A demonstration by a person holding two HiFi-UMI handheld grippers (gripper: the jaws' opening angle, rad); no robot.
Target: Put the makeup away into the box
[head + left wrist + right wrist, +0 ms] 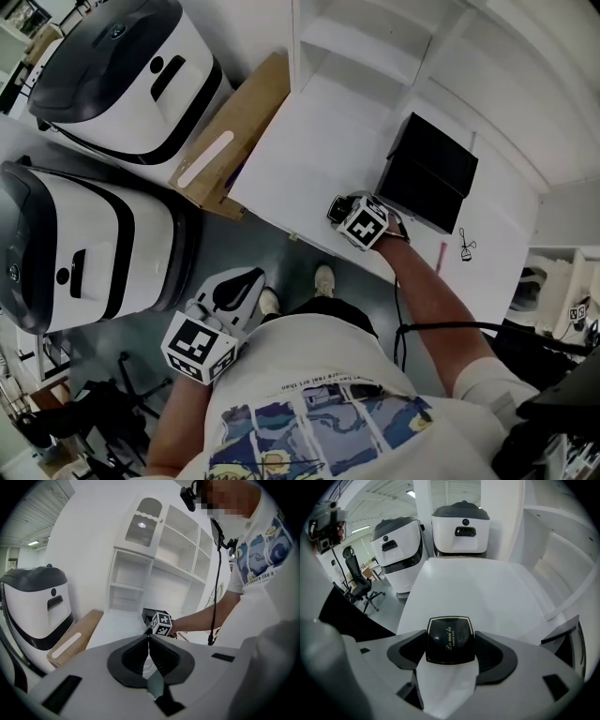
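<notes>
A black square powder compact (pixel 450 638) with gold lettering sits between the jaws of my right gripper (pixel 450 654), which is shut on it. In the head view that gripper (pixel 343 212) holds the compact (pixel 334 207) low over the white table (pixel 309 141), just left of the open black box (pixel 427 174). The box's edge (pixel 568 639) shows at the right of the right gripper view. My left gripper (pixel 246 281) hangs below the table's edge, beside the person's body, shut on nothing, with its jaws (pixel 149 644) touching.
A thin pink stick (pixel 441 255) and a small black item (pixel 466 247) lie on the table right of the box. White shelves (pixel 361 47) rise behind the table. A cardboard box (pixel 239 127) and two big white machines (pixel 122 75) stand to the left.
</notes>
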